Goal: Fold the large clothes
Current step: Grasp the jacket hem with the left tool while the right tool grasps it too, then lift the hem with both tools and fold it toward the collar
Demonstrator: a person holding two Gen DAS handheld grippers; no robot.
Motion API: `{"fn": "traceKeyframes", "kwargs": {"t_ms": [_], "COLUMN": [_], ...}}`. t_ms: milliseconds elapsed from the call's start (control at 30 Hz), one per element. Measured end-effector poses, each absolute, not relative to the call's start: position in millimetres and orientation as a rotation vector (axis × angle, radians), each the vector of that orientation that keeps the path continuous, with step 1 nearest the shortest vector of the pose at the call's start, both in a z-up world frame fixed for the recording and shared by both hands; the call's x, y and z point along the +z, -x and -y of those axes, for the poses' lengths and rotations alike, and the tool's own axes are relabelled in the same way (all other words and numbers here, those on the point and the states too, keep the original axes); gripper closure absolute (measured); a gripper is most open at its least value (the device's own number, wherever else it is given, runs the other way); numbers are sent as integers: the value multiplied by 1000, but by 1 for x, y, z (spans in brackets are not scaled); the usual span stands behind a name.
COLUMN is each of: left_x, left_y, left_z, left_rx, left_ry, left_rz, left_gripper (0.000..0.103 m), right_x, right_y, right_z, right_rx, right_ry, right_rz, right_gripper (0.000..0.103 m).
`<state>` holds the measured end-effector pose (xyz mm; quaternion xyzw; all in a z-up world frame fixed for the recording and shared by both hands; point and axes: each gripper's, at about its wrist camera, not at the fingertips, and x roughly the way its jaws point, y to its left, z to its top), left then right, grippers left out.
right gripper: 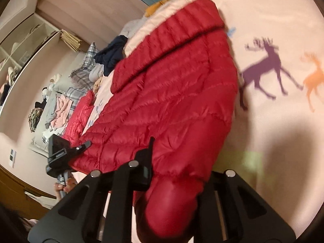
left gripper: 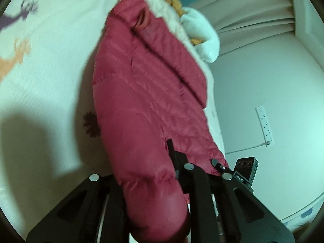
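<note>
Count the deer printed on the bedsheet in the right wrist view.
2: a purple deer right of the red jacket, an orange deer at the right edge. The jacket may hide others.

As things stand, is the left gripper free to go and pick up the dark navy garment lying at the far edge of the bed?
Probably not yet. The left gripper is shut on the red down jacket's near edge, as is the right gripper. The navy garment lies beyond the jacket, so the left would first have to let go.
</note>
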<state>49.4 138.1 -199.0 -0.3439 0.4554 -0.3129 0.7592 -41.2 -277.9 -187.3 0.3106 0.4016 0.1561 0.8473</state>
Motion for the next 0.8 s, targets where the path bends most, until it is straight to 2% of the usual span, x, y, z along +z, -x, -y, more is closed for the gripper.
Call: {"fn": "traceKeyframes", "kwargs": {"t_ms": [200,800], "left_x": [-156,-50], "left_y": [-38,20], "left_z": [-139,-143], "left_rx": [-724,-851], "left_ry": [683,488], "left_rz": [-871,-681], "left_gripper": [92,92], "right_x": [-158,-49], "right_y": [53,118], "right_z": [278,281], "right_rx": [355,514], "right_ry": [-621,-430], "right_rz": [-751,-486], "right_gripper": [90,90]}}
